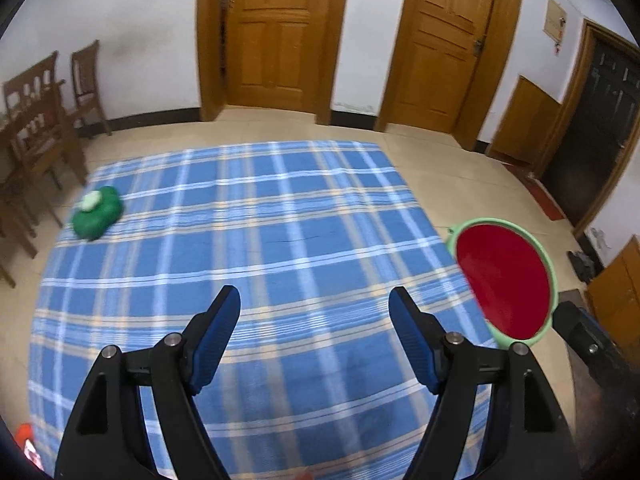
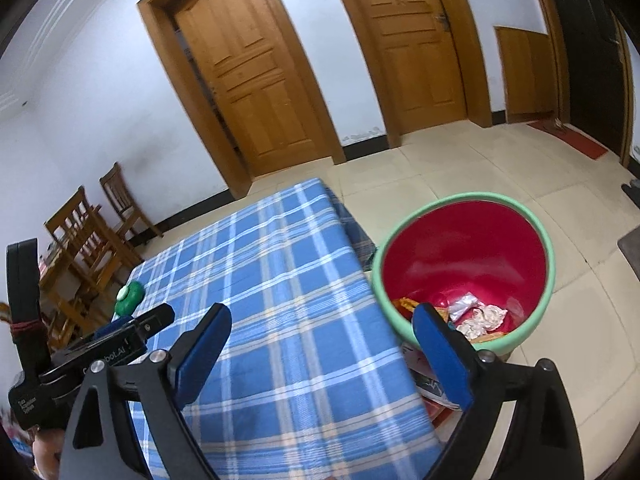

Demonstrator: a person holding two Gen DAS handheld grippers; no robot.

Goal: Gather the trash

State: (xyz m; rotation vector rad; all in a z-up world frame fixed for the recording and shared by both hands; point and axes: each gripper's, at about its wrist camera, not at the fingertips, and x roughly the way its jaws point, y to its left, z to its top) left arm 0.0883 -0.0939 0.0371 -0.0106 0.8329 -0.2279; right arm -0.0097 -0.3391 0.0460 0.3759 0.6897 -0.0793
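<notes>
A green-rimmed bin with a red inside (image 2: pixel 464 256) stands on the floor at the table's right edge; it holds crumpled foil and wrappers (image 2: pixel 480 318). It also shows in the left wrist view (image 1: pixel 504 276). My left gripper (image 1: pixel 314 300) is open and empty above the blue plaid tablecloth (image 1: pixel 260 240). My right gripper (image 2: pixel 322 318) is open and empty over the table's right edge, its right finger in front of the bin. A green object with a white top (image 1: pixel 96 212) lies at the table's far left; it also shows in the right wrist view (image 2: pixel 130 296).
Wooden chairs (image 1: pixel 36 128) stand left of the table. Two wooden doors (image 1: pixel 272 32) are in the far wall. A dark doorway (image 1: pixel 600 128) is at the right. The left gripper's body (image 2: pixel 80 356) shows at the left of the right wrist view.
</notes>
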